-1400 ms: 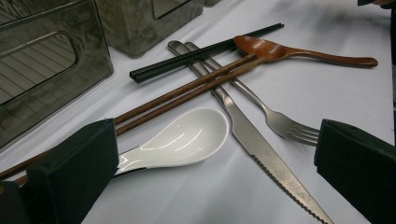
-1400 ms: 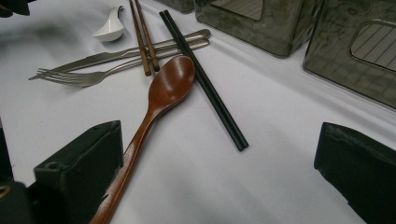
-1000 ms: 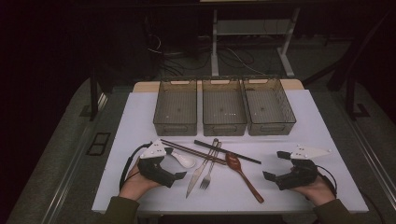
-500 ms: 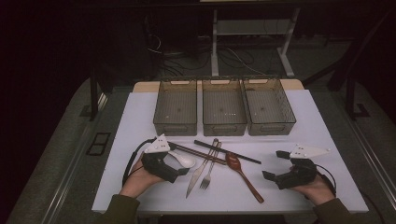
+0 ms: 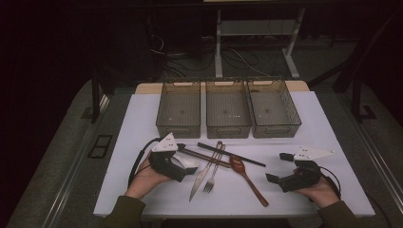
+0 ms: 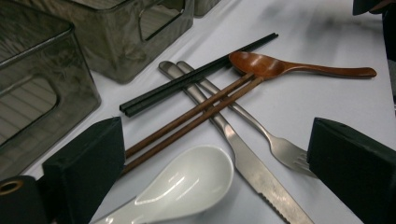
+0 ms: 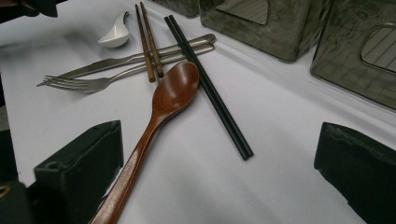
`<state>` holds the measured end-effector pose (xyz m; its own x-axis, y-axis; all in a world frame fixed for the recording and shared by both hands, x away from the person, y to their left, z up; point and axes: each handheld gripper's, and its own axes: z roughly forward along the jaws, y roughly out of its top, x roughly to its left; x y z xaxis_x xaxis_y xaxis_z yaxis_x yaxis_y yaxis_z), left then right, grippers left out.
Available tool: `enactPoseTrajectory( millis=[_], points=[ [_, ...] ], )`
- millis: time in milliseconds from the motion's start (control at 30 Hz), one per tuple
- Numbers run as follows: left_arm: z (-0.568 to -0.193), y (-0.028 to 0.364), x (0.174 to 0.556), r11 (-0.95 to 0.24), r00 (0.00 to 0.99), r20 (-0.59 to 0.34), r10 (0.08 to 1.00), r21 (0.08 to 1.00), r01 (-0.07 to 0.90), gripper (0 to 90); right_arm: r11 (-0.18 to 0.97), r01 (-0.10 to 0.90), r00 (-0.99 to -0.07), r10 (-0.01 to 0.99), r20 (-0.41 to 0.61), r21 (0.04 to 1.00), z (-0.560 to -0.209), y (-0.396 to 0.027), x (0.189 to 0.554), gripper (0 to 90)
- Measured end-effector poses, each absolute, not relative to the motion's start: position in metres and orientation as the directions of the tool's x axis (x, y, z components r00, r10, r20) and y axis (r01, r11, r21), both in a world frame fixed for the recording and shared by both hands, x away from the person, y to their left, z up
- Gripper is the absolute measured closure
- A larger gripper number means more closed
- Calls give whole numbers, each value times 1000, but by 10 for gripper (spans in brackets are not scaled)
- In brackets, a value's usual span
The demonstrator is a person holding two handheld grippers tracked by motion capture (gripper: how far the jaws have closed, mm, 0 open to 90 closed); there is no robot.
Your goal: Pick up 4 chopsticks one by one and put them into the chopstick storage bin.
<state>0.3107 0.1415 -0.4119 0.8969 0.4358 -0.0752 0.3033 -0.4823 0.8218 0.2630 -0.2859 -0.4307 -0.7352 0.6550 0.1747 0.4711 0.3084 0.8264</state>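
Observation:
A heap of cutlery lies mid-table: a white ceramic spoon (image 5: pixel 189 163) (image 6: pixel 187 183), a steel knife (image 5: pixel 201 178) (image 6: pixel 252 163), a fork (image 5: pixel 212 175) (image 6: pixel 280 148), brown chopsticks (image 5: pixel 202 156) (image 6: pixel 196 114), black chopsticks (image 5: pixel 233 155) (image 7: pixel 210 93) and a wooden spoon (image 5: pixel 246 176) (image 7: pixel 163 100). My left gripper (image 5: pixel 182 162) (image 6: pixel 215 172) is open, its jaws on either side of the white spoon's bowl. My right gripper (image 5: pixel 278 167) (image 7: pixel 219 177) is open at the right of the heap, with the wooden spoon's handle running past its left jaw.
Three grey see-through bins (image 5: pixel 179 111) (image 5: pixel 227 111) (image 5: pixel 274 111) stand side by side behind the cutlery. The white table top (image 5: pixel 328 137) ends close behind the bins and near my hands in front. Cables trail from both grippers.
My left gripper has crept forward and to the right, closing in around the white spoon. The right gripper has barely moved.

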Motion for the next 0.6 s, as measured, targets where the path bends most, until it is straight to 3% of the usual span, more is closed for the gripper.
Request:
enactPoseTrajectory(
  millis=[600],
  points=[
    [-412, 118, 340, -554, 933, -64, 354, 790, 264, 240, 297, 484, -727, 660, 190, 823, -433, -287, 266, 10]
  ],
)
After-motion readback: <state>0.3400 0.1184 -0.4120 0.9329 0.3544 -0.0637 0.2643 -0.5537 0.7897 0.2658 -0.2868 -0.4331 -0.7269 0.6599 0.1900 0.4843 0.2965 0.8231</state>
